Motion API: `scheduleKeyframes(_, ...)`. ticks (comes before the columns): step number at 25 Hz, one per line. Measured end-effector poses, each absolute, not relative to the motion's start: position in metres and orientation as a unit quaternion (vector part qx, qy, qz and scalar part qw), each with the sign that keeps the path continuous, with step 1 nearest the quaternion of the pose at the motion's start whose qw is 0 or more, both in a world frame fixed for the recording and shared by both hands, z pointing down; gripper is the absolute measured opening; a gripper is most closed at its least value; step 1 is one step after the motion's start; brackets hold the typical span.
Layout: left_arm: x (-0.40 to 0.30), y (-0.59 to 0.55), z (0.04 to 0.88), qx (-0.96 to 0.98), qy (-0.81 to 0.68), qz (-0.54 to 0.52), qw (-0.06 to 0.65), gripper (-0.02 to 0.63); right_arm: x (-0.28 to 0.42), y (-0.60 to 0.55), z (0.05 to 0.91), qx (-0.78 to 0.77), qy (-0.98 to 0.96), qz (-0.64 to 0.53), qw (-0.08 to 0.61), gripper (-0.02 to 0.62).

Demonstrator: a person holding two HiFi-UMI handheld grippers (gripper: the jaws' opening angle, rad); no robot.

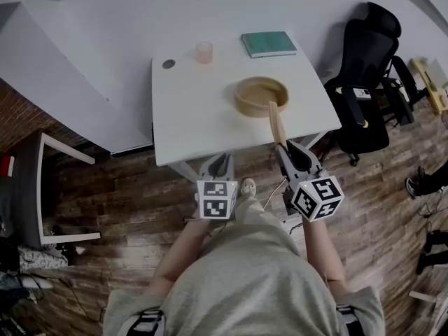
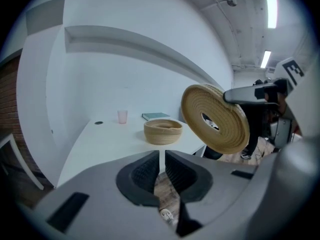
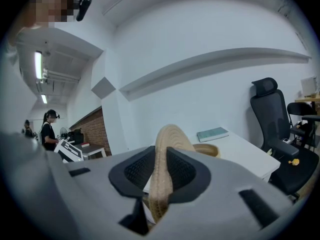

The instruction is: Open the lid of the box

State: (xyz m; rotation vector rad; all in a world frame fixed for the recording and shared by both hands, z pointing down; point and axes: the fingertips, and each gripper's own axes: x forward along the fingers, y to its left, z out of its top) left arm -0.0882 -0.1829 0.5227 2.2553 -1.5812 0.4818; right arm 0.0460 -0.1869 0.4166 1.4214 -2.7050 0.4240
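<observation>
A round woven box stands open on the white table, toward its right side. Its flat woven lid is off the box and hangs on edge over the table's front edge, with my right gripper shut on its rim. The right gripper view shows the lid clamped edge-on between the pads, the box behind it. My left gripper hovers just off the table's front edge, shut with nothing in it. In the left gripper view the lid hangs tilted right of the box.
At the table's back stand a pink cup, a green book and a small dark disc. A black office chair is to the right, a low side table to the left. A person stands far off.
</observation>
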Motion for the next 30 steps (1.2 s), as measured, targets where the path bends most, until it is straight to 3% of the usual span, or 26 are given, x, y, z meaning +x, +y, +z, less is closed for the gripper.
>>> scheduleKeyframes(30,-0.098,-0.11,0.49,0.804,-0.552,0.142,0.169,0.025,0.018,-0.108,0.425,0.425,-0.893,0.143,0.029,0.077)
